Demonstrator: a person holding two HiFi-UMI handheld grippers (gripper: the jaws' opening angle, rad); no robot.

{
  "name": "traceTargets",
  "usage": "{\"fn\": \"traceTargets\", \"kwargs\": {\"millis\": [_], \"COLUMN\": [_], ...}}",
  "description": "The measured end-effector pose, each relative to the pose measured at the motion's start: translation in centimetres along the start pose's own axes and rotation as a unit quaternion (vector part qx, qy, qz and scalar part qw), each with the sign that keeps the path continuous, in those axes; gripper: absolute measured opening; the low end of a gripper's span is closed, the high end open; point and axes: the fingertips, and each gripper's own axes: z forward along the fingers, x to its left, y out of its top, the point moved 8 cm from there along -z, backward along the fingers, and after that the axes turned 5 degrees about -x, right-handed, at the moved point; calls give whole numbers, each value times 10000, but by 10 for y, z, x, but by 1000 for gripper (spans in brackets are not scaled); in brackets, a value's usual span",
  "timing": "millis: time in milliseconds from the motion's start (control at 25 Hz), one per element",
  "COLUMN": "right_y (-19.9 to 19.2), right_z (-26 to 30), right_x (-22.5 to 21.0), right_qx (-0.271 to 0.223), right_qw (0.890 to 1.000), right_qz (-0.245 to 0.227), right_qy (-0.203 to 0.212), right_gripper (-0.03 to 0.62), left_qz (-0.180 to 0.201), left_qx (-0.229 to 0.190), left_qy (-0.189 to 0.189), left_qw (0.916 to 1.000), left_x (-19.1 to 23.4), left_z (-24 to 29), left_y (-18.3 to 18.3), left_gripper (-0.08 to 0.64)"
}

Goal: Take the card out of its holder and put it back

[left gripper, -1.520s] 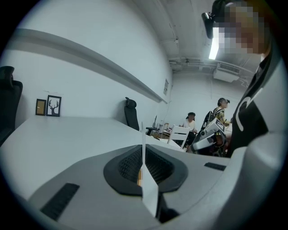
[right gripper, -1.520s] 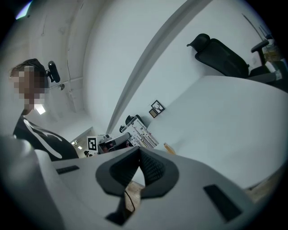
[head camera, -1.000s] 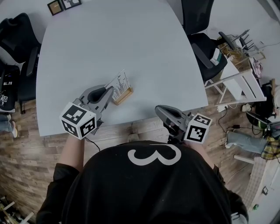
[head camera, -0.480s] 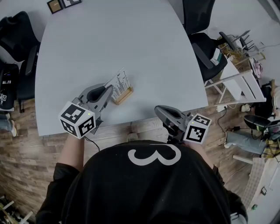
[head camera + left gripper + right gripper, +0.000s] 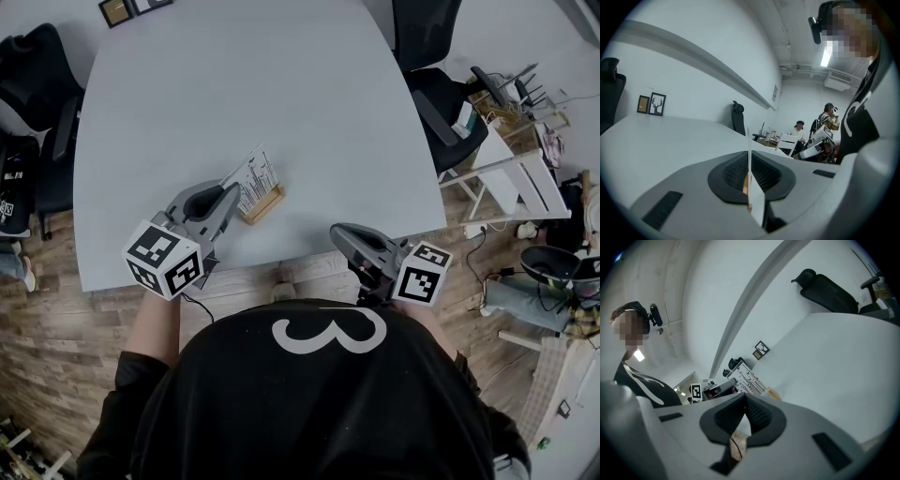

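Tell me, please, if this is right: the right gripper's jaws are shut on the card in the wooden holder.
Not quite: it is the left gripper whose jaws are shut on the card in the wooden holder. The left gripper view shows the card edge-on between them; the right gripper is shut on nothing.

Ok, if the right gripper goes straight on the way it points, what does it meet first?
Likely the wooden holder with the card in it; the right gripper points across bare table toward it, though depth is unclear.
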Motion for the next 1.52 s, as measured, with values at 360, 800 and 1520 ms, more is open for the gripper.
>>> {"fn": "traceTargets", "kwargs": {"millis": [360,800,1520], "right_y": [-1,0,1], "right_z": [2,2,6], "right_x": [-1,-1,0], "right_qx": [48,50,104], "right_qw": [10000,10000,9999], "right_qz": [-7,1,19], "right_qy": [48,62,73], "right_gripper": [9,9,9], "left_qz": [69,129,184], "left_qx": [24,20,154], "left_qy": [-15,-127,-1], "left_qw": [10000,9998,9997], "left_x": [-1,-4,-4], "left_z": [-1,-1,3], "left_y": [-2,-2,-14], "left_gripper": [25,25,25]}}
